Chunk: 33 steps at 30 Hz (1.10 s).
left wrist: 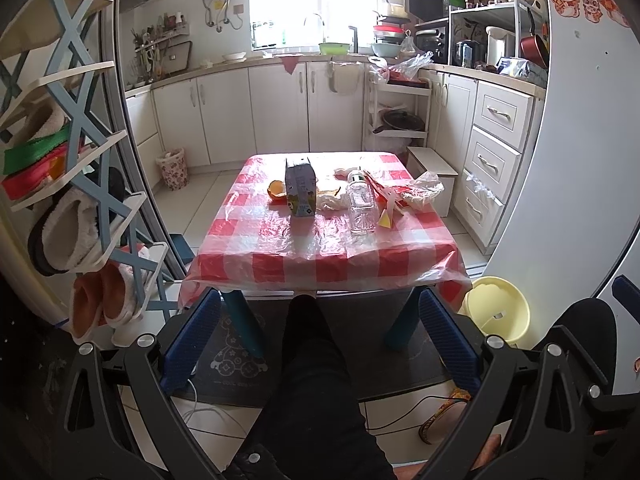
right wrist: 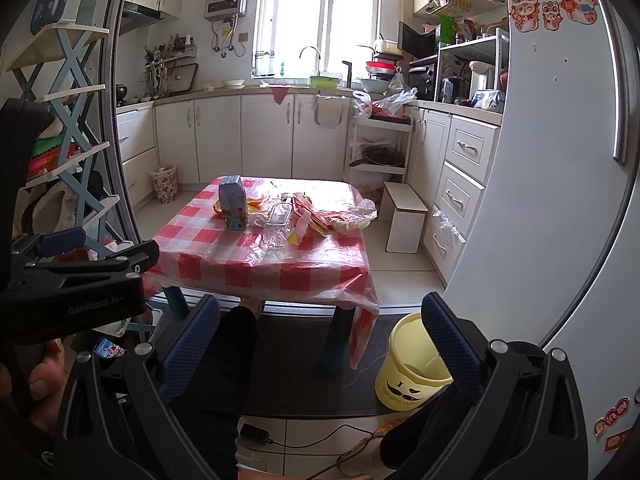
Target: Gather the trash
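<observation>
Both grippers are held low in front of the small table [left wrist: 320, 256] with the red-checked cloth: the left gripper [left wrist: 320, 340] and the right gripper [right wrist: 320, 344] each have their blue-padded jaws spread wide, with nothing between them. The trash lies clustered on the far half of the tabletop: an upright drink carton [left wrist: 300, 190], an orange peel [left wrist: 276, 190] just to its left, a clear plastic bottle [left wrist: 362, 206], red wrappers [left wrist: 384, 196] and a crumpled plastic bag [left wrist: 426, 188]. A yellow bin [right wrist: 412, 368] stands on the floor beside the table's near right leg, well apart from the trash.
</observation>
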Motion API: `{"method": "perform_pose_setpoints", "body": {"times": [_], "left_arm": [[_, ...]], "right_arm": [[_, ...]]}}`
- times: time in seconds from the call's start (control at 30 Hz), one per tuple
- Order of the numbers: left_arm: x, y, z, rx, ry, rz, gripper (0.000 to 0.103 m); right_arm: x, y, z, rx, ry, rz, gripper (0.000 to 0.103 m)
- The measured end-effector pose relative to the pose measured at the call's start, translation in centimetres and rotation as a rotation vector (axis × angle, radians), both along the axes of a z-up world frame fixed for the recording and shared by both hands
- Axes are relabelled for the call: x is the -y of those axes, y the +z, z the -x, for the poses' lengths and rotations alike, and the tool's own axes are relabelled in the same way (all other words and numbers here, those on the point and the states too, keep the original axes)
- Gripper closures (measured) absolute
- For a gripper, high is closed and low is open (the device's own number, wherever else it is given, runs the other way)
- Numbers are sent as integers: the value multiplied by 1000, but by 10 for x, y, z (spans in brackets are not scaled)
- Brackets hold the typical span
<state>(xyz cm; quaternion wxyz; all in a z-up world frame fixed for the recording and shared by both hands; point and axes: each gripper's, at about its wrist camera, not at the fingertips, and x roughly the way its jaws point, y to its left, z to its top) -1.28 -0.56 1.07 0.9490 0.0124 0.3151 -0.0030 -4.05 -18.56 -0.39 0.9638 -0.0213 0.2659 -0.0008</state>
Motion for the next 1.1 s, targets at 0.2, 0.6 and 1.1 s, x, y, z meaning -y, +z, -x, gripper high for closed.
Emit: {"method": "perform_pose_setpoints", "body": {"times": [0.2, 0.6, 1.1], "left_arm": [[0, 1, 0, 1, -1, -1, 8], [0, 1, 0, -1, 0, 4, 8], [-1, 0, 3, -5, -8, 2, 8]], "right_arm": [[0, 0, 0, 0, 0, 0, 6], [-8, 3, 1, -4, -3, 25, 6], [-7, 2, 5, -16, -32, 59, 6]]}}
